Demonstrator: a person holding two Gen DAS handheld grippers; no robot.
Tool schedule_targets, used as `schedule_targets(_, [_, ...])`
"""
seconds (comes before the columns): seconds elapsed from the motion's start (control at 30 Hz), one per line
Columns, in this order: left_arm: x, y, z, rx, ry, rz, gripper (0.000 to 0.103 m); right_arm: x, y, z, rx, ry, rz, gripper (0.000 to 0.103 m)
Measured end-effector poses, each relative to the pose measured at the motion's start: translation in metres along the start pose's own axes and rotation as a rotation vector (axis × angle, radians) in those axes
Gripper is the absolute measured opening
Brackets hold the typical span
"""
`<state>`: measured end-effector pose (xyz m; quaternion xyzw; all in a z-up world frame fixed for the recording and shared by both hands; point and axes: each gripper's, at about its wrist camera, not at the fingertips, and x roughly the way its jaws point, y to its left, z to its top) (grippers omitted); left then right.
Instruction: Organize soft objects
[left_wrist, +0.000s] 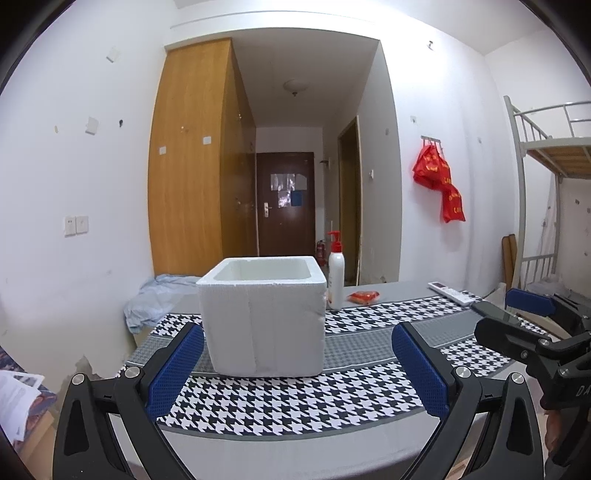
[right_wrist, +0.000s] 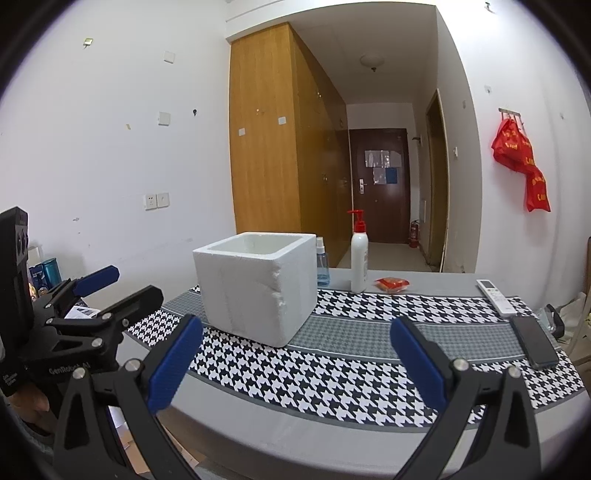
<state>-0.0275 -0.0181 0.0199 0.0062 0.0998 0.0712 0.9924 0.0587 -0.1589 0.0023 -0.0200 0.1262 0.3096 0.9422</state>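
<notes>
1. Left wrist view: we see the left gripper (left_wrist: 297, 363) with its blue pads spread wide apart, gripping nothing, held low just in front of the foam box (left_wrist: 263, 317).
2. The foam box stands upright and open-topped on the houndstooth cloth (left_wrist: 295, 398); from here we can't tell what is inside.
3. Just right of the box stands a white pump bottle (left_wrist: 336, 275) with a red head, and further right of that lies a small red packet (left_wrist: 364, 296), flat on the cloth, well apart from the box.
4. Far right of the box we see a white remote (left_wrist: 452, 291) and a dark phone (left_wrist: 496, 312); the right gripper (left_wrist: 517, 314) reaches in there, above the phone, fingers apart.
5. Behind and left of the box lies a crumpled pale blue cloth (left_wrist: 155, 299).
6. Right wrist view: the right gripper (right_wrist: 295, 363) has its pads wide apart and bare, in front and a bit right of the foam box (right_wrist: 255, 286).
7. The left gripper (right_wrist: 110, 291) shows left of the box, fingers apart, gripping nothing.
8. Behind the box's right corner stands a small blue spray bottle (right_wrist: 322, 264); right of it the pump bottle (right_wrist: 359, 258), then the red packet (right_wrist: 391, 284), the remote (right_wrist: 496, 297) and the phone (right_wrist: 533, 341) furthest from the box.
</notes>
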Motion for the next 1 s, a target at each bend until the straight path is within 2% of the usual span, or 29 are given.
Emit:
schedule_targets(0.27, [-0.0041,-0.0034,-0.0012,0.021,-0.009,0.012,0.102,-0.0040,0.0031,0.0005,-0.008,-0.012,0.012,0.103])
schedule_targets(0.47, [0.0003,0.0018,0.0000,0.000,0.003,0.032,0.102,-0.0012,0.0029,-0.0008,-0.010,0.001,0.010,0.103])
schedule_targets(1.0, [0.0018,0.0009,-0.0004,-0.004,0.011,0.021,0.102,-0.0017,0.0042,-0.0016,-0.026,0.011,0.011,0.103])
